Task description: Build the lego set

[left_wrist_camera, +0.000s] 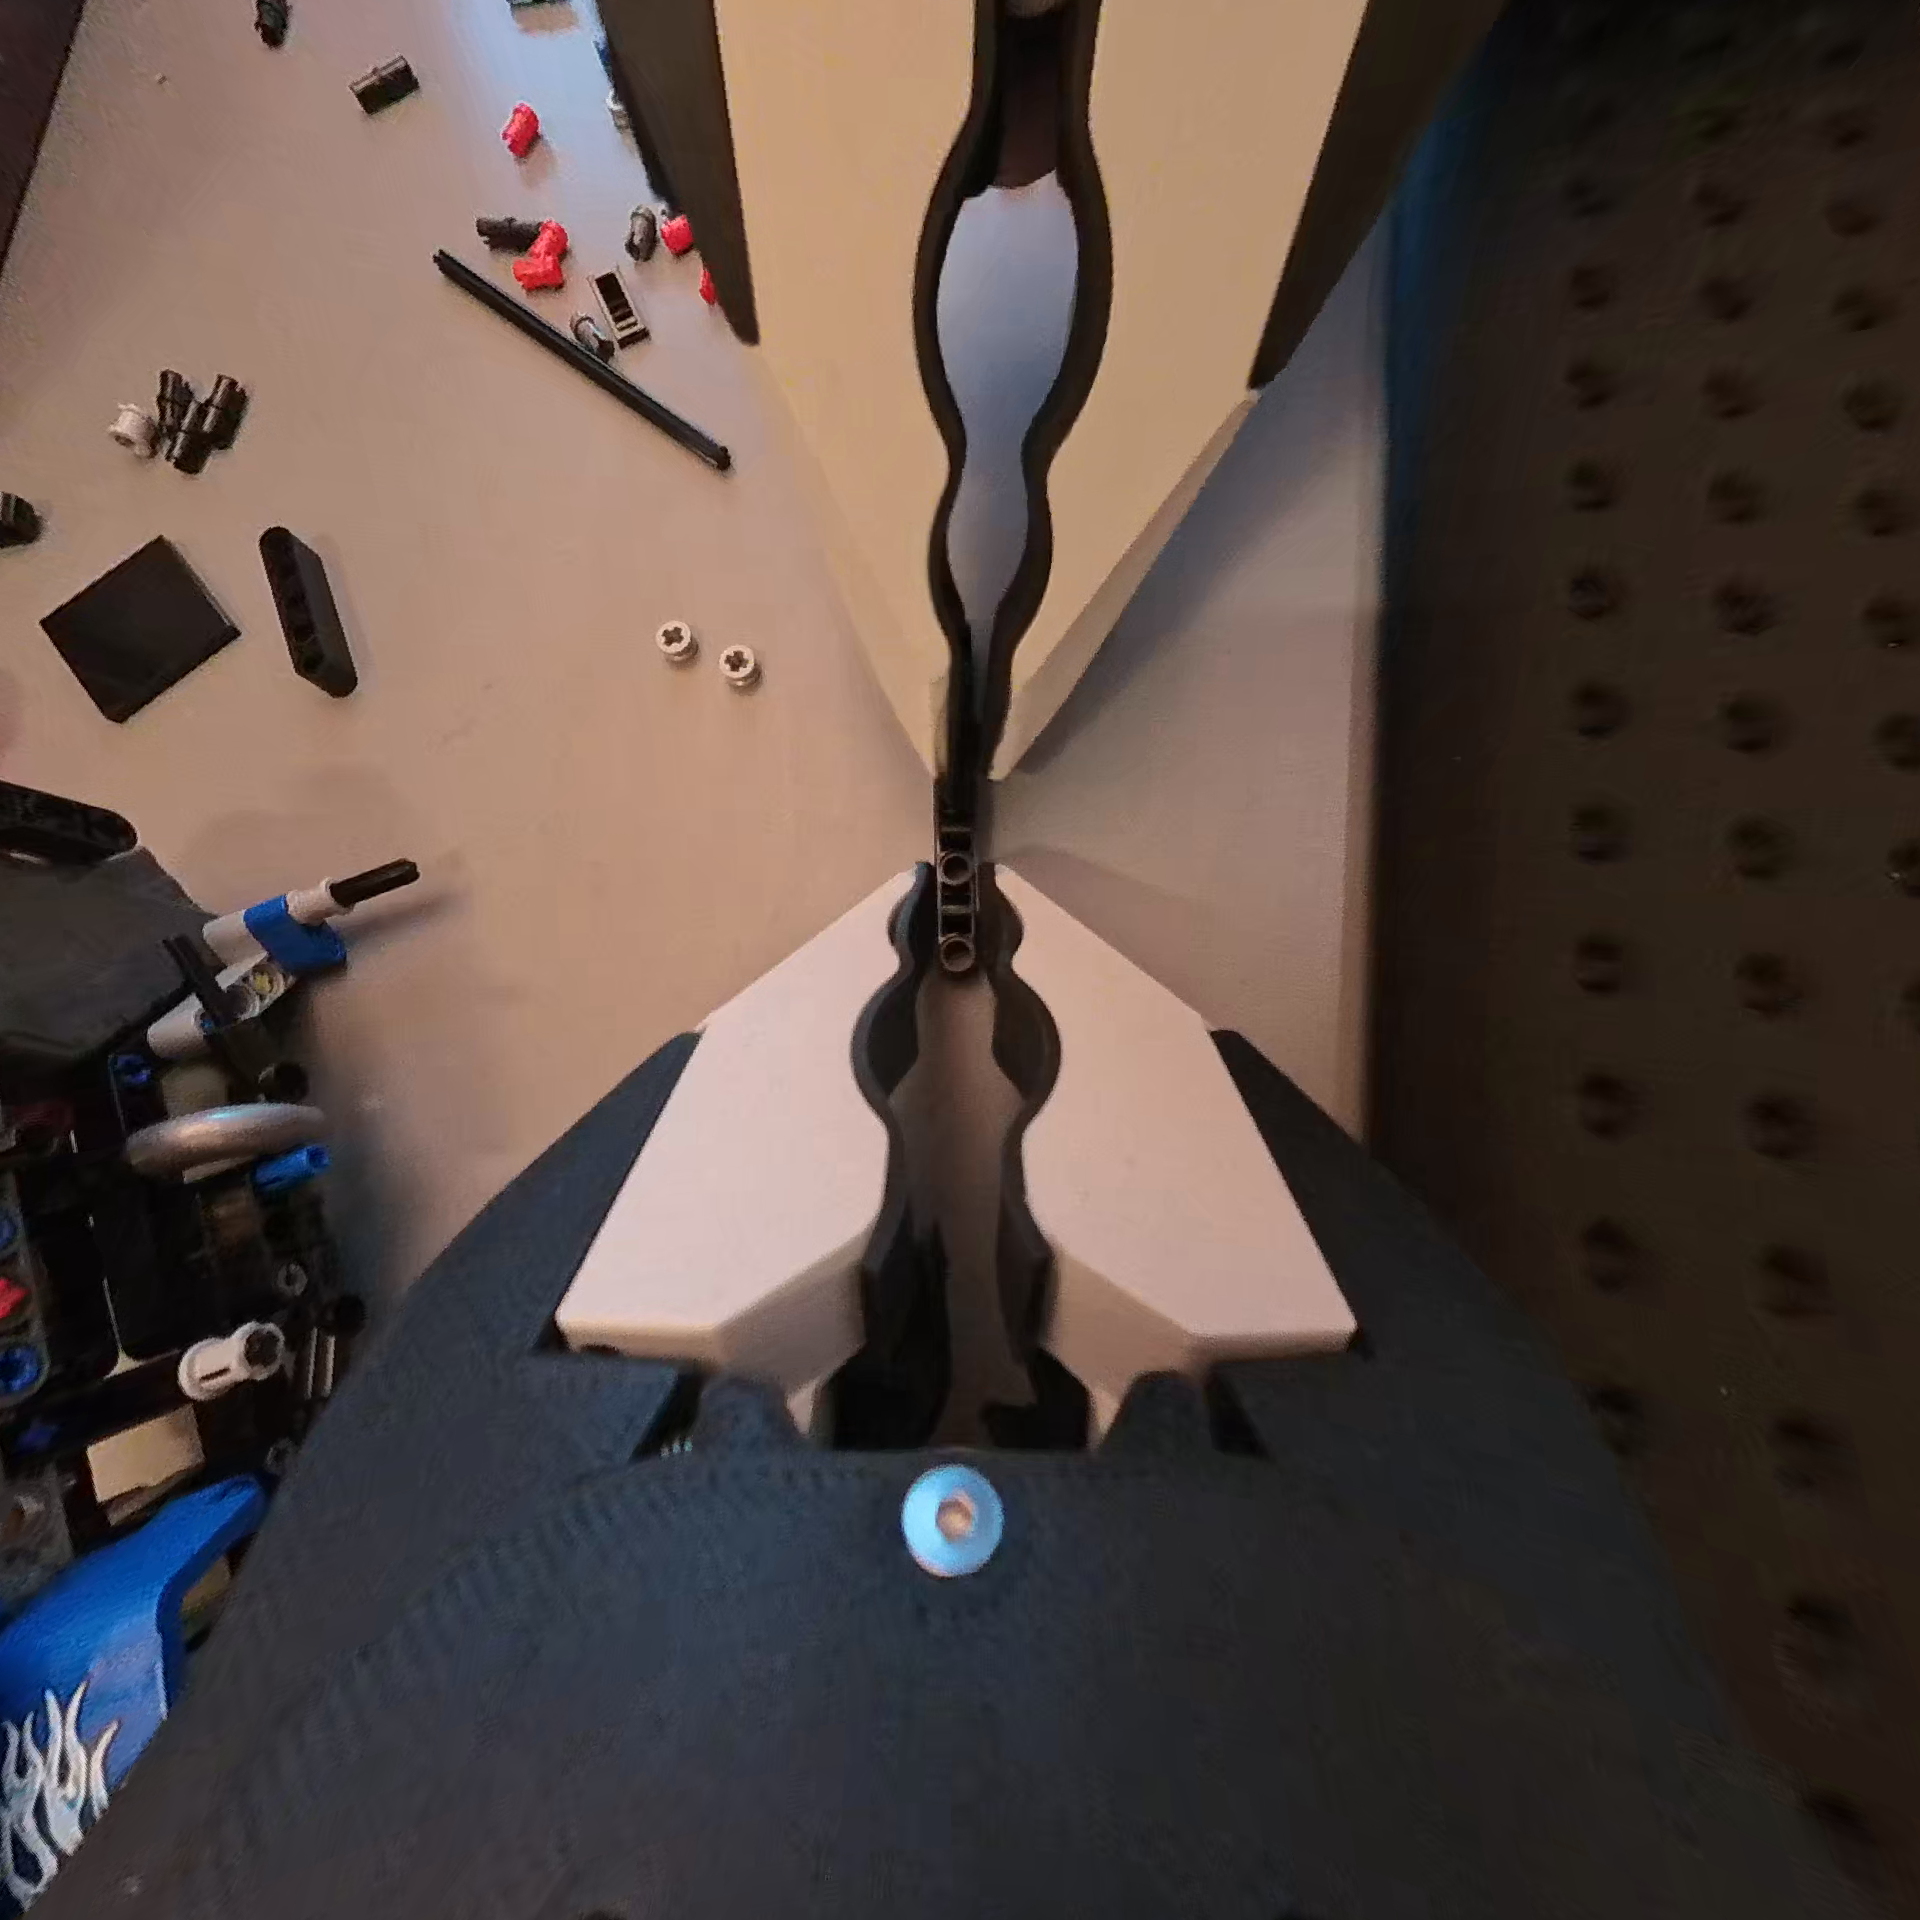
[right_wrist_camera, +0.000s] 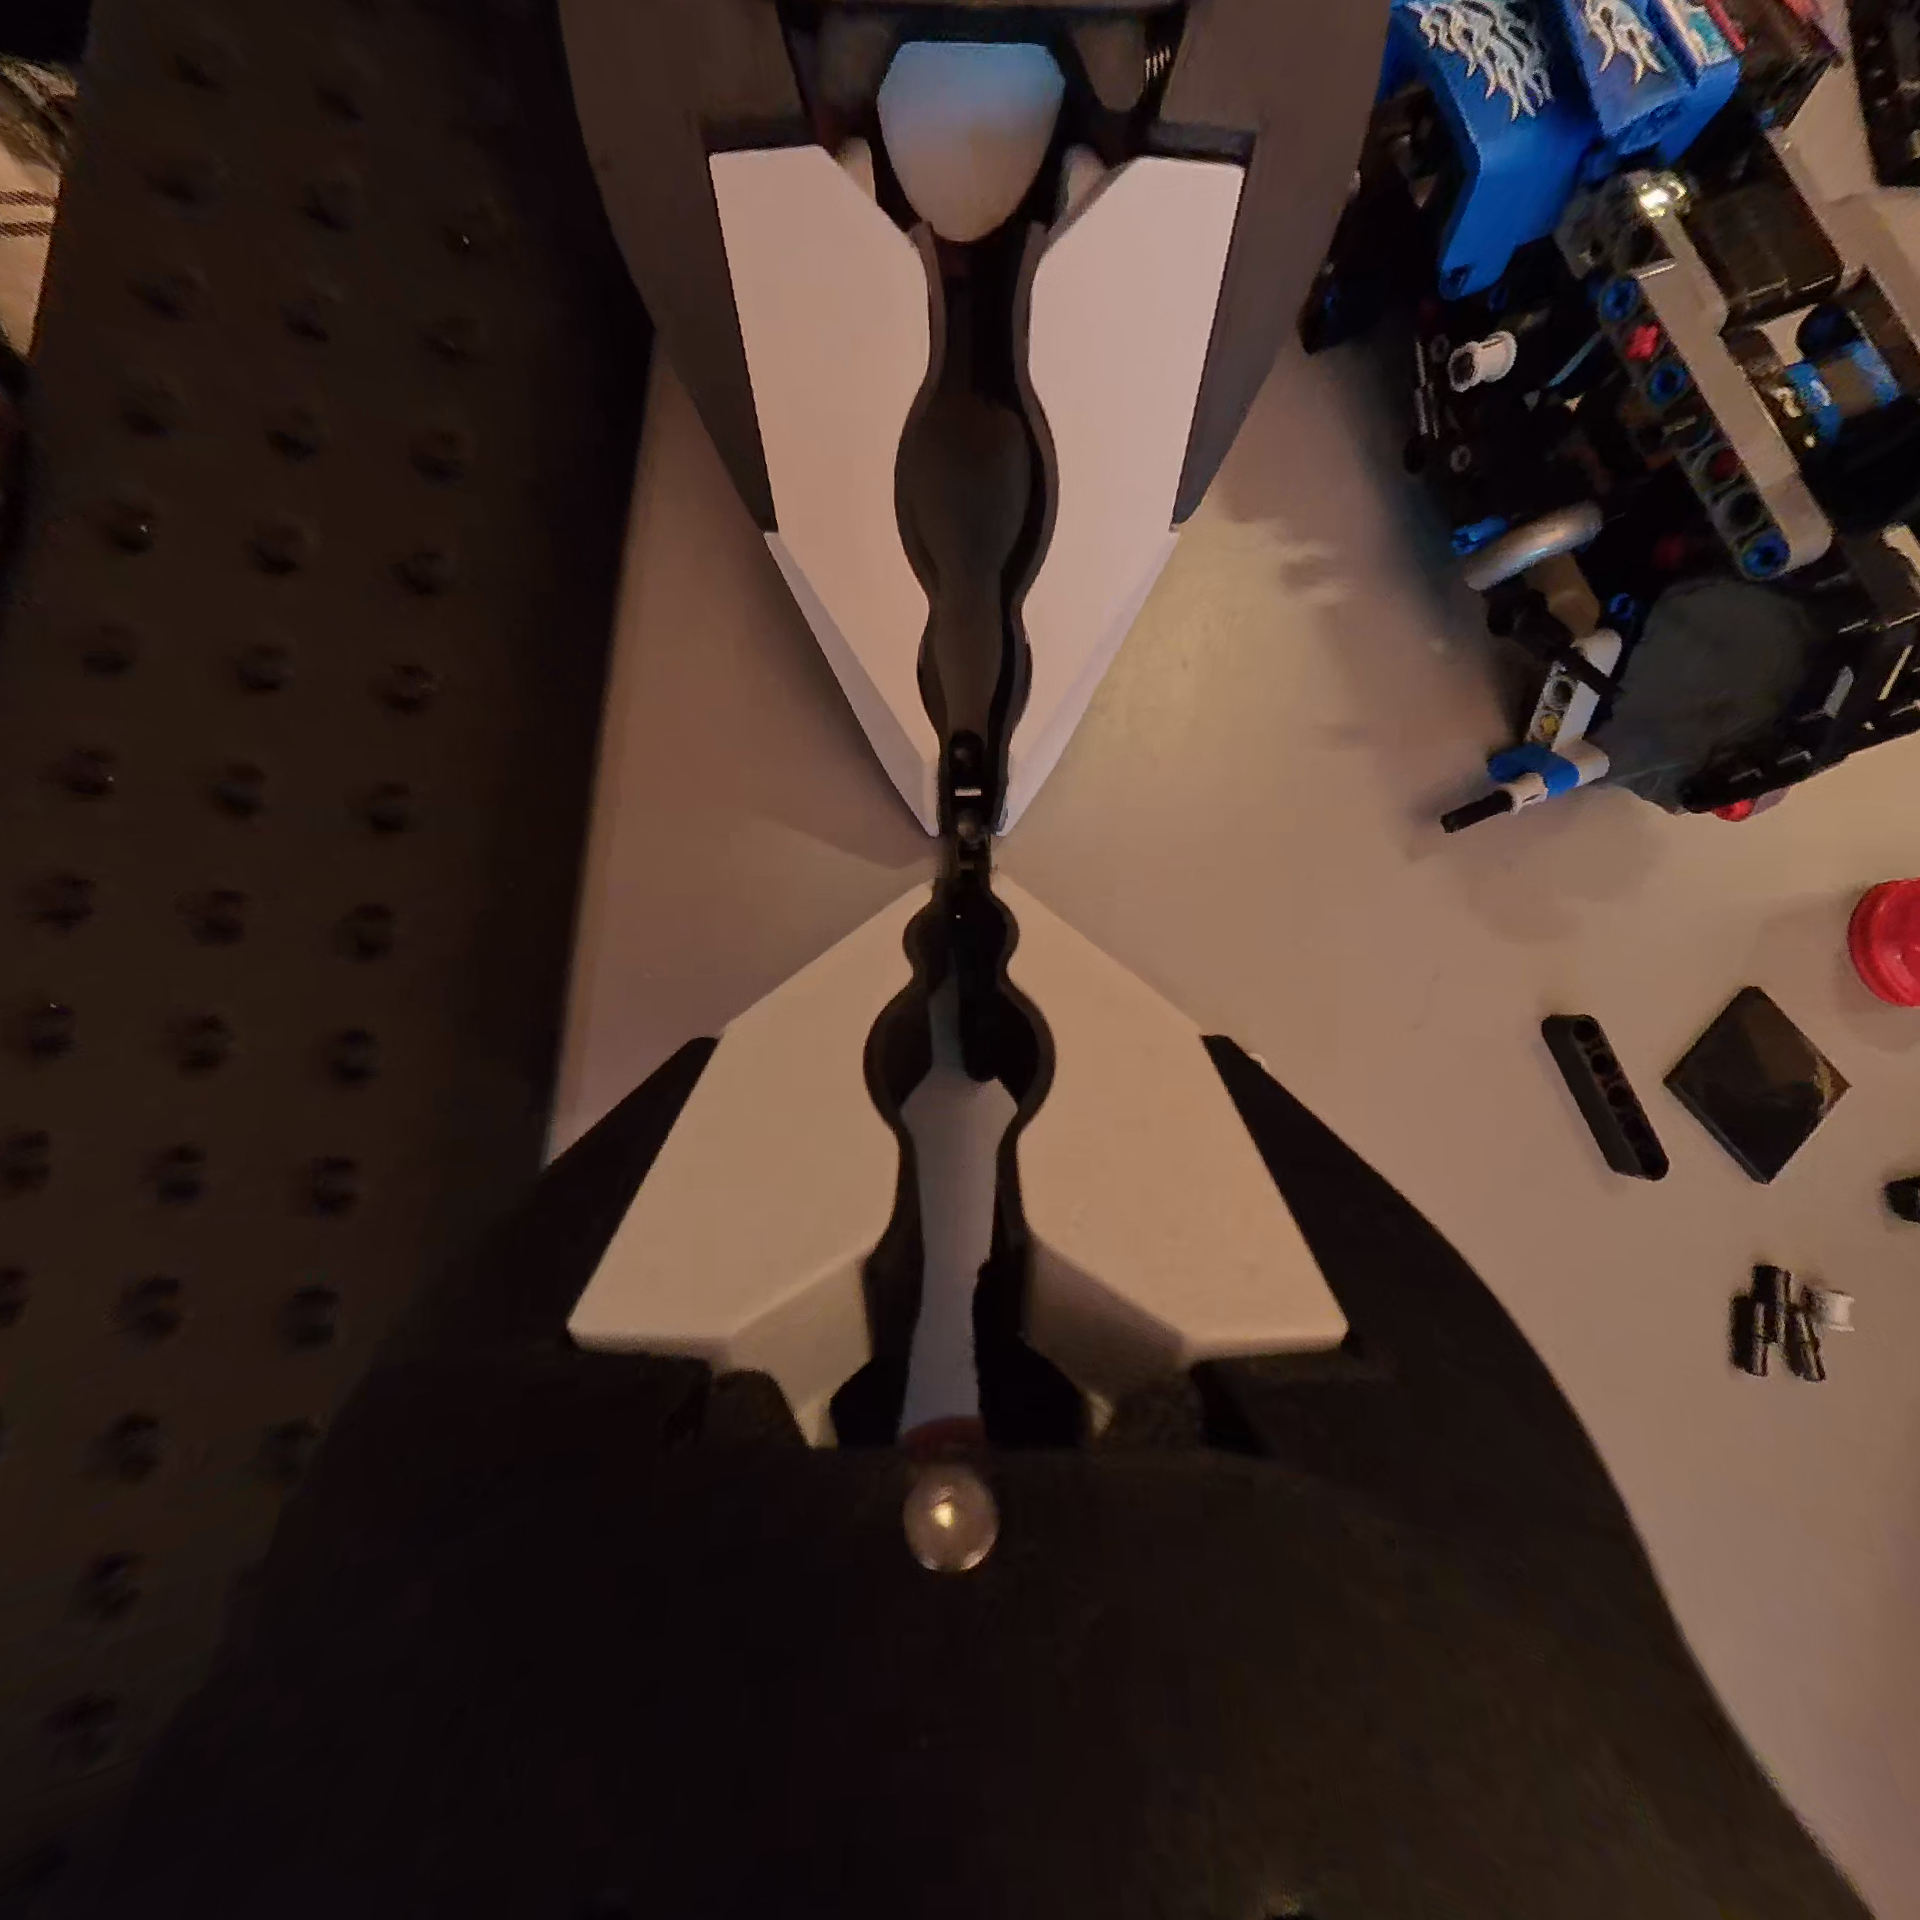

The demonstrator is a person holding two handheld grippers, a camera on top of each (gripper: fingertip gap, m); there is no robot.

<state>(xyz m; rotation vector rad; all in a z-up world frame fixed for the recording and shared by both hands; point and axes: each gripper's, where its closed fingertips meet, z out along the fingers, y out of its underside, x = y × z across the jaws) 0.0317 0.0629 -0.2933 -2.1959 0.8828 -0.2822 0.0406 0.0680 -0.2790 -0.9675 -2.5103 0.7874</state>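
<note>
Left wrist view: small dark beam (left_wrist_camera: 957, 914) with round holes, pinched at the tips of the left gripper (left_wrist_camera: 957, 883), fingers closed on it. Right gripper (left_wrist_camera: 966, 727) comes in from the opposite side, tip to tip, also closed. Both are over the table, beside the dark studded mat (left_wrist_camera: 1662, 831).

Right wrist view: own gripper (right_wrist_camera: 961, 904) closed on a small black piece (right_wrist_camera: 966, 1023); left gripper (right_wrist_camera: 966, 800) opposite, holding its beam end-on. Whether the two parts are already mated, cannot tell; the joint is tiny and dark.

Risk, as I judge it: both grips are at the very tips, so a slightly off-axis push could twist a part out of the fingers and drop it. Forcing a misaligned pin could also pop the beam sideways.

Outward: partly built model (right_wrist_camera: 1683, 416), blue and black, sits well apart to one side. Loose parts are scattered on the pale table (left_wrist_camera: 520, 779): long black axle (left_wrist_camera: 582, 358), red connectors (left_wrist_camera: 540, 255), two grey bushes (left_wrist_camera: 707, 652), black liftarm (left_wrist_camera: 307, 608), black square tile (left_wrist_camera: 138, 627). Warm, dim lighting; heavy shadow over the mat.
</note>
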